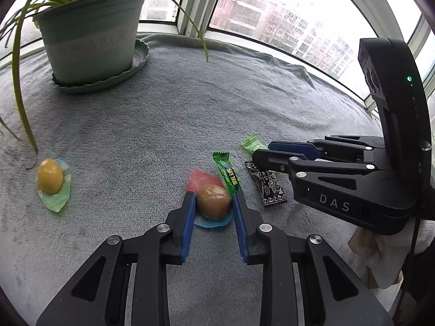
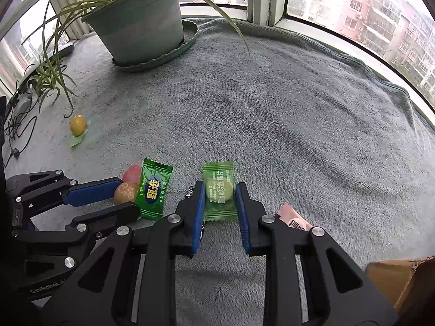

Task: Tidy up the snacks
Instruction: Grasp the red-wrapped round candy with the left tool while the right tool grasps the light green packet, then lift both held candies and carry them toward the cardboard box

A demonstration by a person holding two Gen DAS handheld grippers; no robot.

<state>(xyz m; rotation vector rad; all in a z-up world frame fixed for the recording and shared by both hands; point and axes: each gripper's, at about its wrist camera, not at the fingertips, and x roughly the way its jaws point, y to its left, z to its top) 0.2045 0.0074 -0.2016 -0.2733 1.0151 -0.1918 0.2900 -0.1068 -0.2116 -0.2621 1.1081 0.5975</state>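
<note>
Right wrist: "Golden Plum" candy [image 2: 218, 190] (green wrapper)

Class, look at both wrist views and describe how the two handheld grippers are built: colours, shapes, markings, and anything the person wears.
The left gripper and the right gripper look alike: black linkage arms with silver round pivot pins and blue ribbed finger pads. The right one's black body bears the letters DAS, and its upright housing shows a small green light. A white glove shows beneath it.

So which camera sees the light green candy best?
The right wrist view. There the light green candy lies flat between the right gripper pads, its label readable. The left wrist view shows only one crinkled end beyond that gripper's fingers.
</note>
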